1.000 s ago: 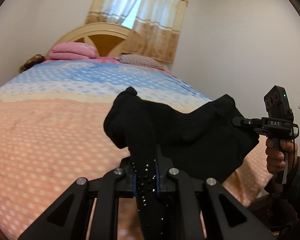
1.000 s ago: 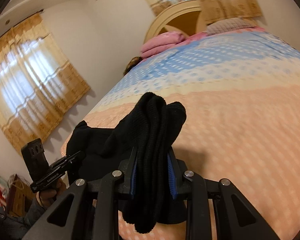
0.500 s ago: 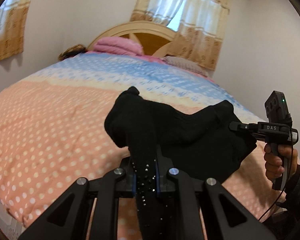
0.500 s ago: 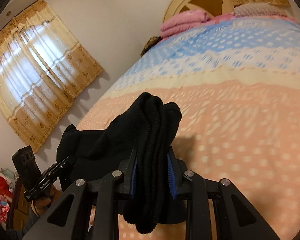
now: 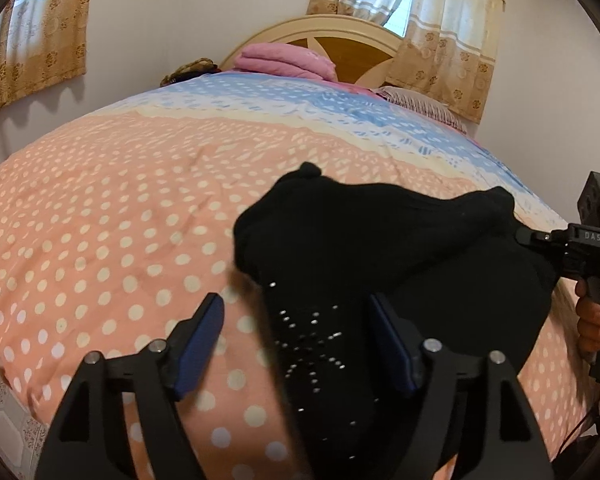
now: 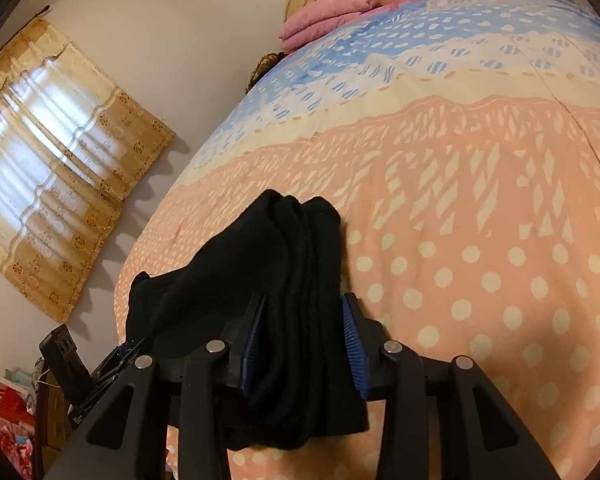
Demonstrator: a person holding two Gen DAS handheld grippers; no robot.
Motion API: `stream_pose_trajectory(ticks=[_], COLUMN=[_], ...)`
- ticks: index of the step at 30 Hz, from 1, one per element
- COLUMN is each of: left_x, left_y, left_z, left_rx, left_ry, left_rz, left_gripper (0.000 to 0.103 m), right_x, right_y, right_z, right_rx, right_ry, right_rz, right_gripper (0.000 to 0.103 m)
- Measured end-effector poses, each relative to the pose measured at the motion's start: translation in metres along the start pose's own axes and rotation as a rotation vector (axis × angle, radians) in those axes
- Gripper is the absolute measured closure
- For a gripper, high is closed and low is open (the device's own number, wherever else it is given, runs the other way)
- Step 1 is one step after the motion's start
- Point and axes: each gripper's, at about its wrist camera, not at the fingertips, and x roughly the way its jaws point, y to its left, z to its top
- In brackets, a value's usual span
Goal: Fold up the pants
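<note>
Black pants [image 5: 364, 240] with small silver studs lie bunched on the near edge of the bed. My left gripper [image 5: 296, 312] is open, its blue-padded fingers spread on either side of a fold of the pants. My right gripper [image 6: 304, 316] is shut on a thick bunch of the black pants [image 6: 292, 264], held just above the bedspread. The right gripper also shows at the right edge of the left wrist view [image 5: 532, 236], at the pants' far corner. The left gripper shows at the lower left of the right wrist view [image 6: 124, 352].
The bed has a peach polka-dot and blue bedspread [image 5: 120, 220]. Folded pink blankets [image 5: 284, 60] and a pillow [image 5: 416, 100] lie by the wooden headboard [image 5: 340, 36]. Curtained windows [image 6: 48, 152] flank the bed. Red items [image 6: 8, 424] sit on the floor at left.
My left gripper has opened and let go of the pants fold. Both grippers have come lower and closer to the bedspread. The right gripper stays shut on the pants.
</note>
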Motion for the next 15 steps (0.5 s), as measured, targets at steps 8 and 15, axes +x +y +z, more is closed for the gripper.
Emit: stream_pose_trajectory(ticks=[8,15], left_x=[-0.014,-0.023], left_y=[0.000,-0.016], left_z=[0.002,0.004], left_rx=[0.027,0.069], left_ry=[-0.023,-0.023], left_rz=[0.076,0.099], left_gripper=[0.022,0.022], right_x=[-0.016,-0.033], right_y=[-0.007,-0.015], right_z=[-0.006,-0.014], right_rx=[0.016,0.027], right_ry=[-0.060,-0.100], right_rz=[-0.006,-0.038], right_gripper=[0.055,0.050])
